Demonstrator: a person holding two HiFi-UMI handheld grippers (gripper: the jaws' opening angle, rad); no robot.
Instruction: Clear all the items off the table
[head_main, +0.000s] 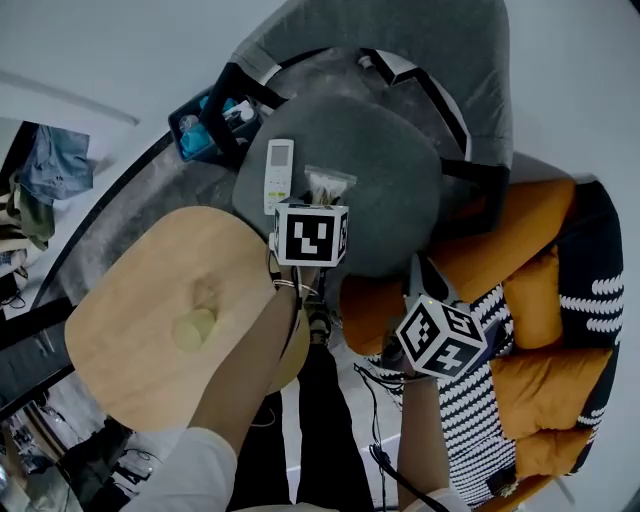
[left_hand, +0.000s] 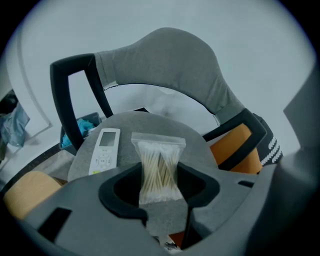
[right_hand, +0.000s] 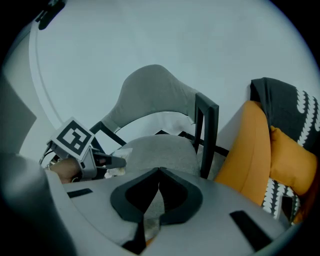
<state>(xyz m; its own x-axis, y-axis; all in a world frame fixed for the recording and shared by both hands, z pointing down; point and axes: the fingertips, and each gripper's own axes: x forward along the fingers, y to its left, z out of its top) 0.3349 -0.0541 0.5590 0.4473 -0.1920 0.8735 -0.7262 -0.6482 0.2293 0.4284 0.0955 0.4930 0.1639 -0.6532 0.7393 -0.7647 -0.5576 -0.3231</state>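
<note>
This is a home living room. A grey upholstered armchair (head_main: 400, 60) with a black frame fills the upper middle of the head view. An orange sofa (head_main: 530, 290) with a black-and-white patterned throw (head_main: 470, 400) sits at the right. A round wooden side table (head_main: 130, 330) stands lower left, over a grey rug (head_main: 150, 200). A remote control (head_main: 279, 172) lies on the chair seat, and clothes (head_main: 50, 170) hang far left.

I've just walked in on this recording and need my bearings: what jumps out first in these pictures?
A clear bag of cotton swabs sits pinched between the jaws of the left gripper, over the grey chair seat, where a white remote lies to the bag's left. In the head view, bright orange cushions crowd the right side and a pale wooden table fills the lower left.
</note>
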